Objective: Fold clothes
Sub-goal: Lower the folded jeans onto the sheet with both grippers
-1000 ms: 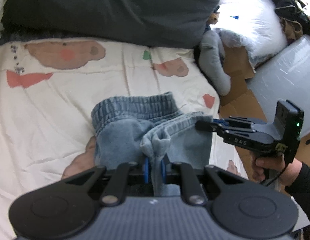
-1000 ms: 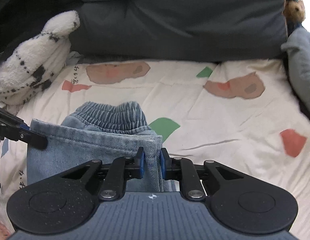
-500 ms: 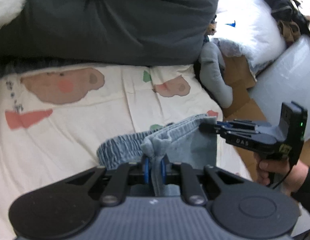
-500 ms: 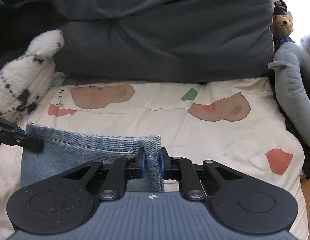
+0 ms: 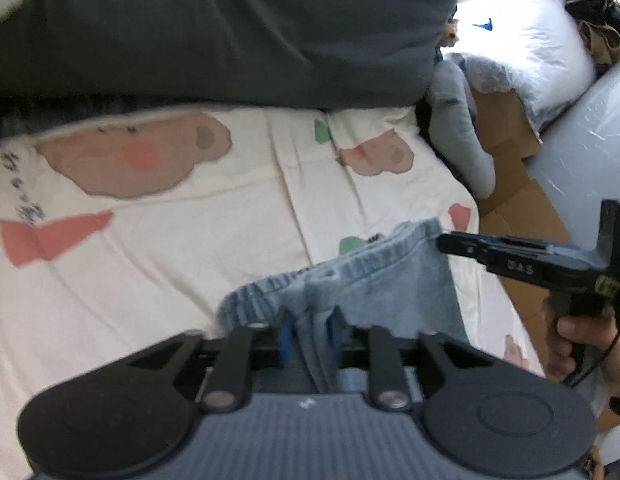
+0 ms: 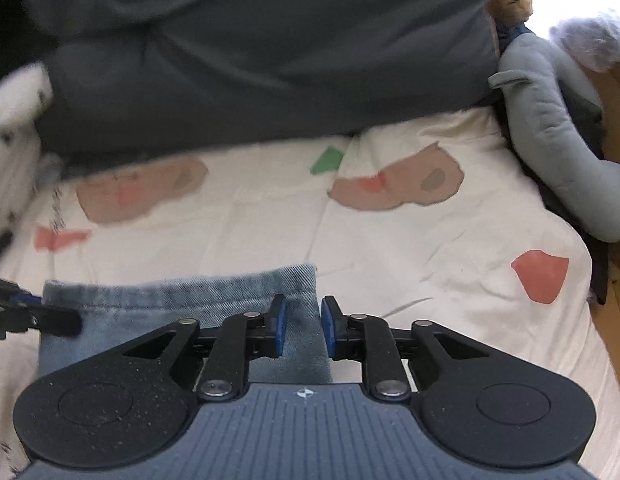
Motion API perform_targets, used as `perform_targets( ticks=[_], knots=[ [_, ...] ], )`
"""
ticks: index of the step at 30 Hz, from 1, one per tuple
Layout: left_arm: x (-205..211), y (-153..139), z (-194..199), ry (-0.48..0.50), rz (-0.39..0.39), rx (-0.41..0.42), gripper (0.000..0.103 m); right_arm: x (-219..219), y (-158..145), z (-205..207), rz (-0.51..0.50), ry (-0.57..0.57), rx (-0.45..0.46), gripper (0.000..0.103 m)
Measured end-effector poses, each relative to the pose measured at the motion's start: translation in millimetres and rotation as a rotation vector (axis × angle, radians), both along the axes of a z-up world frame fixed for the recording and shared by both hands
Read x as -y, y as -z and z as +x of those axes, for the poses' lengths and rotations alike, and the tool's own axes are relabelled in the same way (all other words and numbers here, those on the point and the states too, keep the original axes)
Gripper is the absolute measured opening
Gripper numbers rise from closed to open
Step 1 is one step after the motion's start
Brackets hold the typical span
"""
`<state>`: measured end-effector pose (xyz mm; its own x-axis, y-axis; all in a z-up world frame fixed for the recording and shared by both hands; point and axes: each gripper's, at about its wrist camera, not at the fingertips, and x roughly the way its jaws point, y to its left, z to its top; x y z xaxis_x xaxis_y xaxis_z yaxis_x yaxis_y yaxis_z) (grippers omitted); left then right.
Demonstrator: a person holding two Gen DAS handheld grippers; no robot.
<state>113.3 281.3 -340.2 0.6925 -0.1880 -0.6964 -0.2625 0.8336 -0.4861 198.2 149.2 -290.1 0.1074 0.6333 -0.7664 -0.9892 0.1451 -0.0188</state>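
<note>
A light blue denim garment [image 5: 390, 288] with an elastic waistband lies folded on a cream patterned bedsheet [image 5: 189, 248]. My left gripper [image 5: 308, 338] has its jaws a little apart, with a bunched denim fold still between them. My right gripper [image 6: 301, 330] also stands slightly open over the denim's [image 6: 189, 300] right corner, the cloth lying flat between the pads. In the left wrist view the right gripper [image 5: 510, 256] reaches the garment's right edge. In the right wrist view the left gripper's fingers [image 6: 37, 318] show at the denim's left edge.
A big dark grey pillow [image 5: 229, 28] fills the far side of the bed. A grey plush toy [image 6: 558, 140] lies at the bed's right edge, a white spotted plush [image 6: 9, 128] at the left. Cardboard [image 5: 514, 200] and a white pillow [image 5: 530, 40] lie beyond the bed.
Both grippers carried the denim's upper layer toward me over the waistband, lowered it, then loosened; their jaws now stand wider than before.
</note>
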Motion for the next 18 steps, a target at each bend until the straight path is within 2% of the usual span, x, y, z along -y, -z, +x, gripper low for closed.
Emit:
perform_targets(
  ticks=[2, 4, 7, 10, 12, 18],
  knots=[
    [-1, -14, -9, -0.021, 0.053, 0.02, 0.03, 10, -6, -1, 0.033, 0.001, -0.01, 0.031],
    [-4, -24, -14, -0.029, 0.035, 0.048, 0.028, 19, -11, -8, 0.062, -0.021, -0.024, 0.031],
    [-2, -45, -23, -0.041, -0.005, 0.125, 0.018, 24, -11, -24, 0.08, -0.063, -0.047, 0.031],
    [10, -54, -15, 0.008, -0.047, 0.144, 0.013, 21, -6, -39, 0.086, -0.087, -0.056, 0.03],
    [20, -51, -9, 0.037, -0.007, 0.138, 0.013, 17, -2, -47, 0.087, -0.094, -0.065, 0.03],
    [20, -17, 8, 0.033, 0.058, 0.056, 0.009, -2, 15, -59, 0.091, -0.09, -0.054, 0.029]
  ],
)
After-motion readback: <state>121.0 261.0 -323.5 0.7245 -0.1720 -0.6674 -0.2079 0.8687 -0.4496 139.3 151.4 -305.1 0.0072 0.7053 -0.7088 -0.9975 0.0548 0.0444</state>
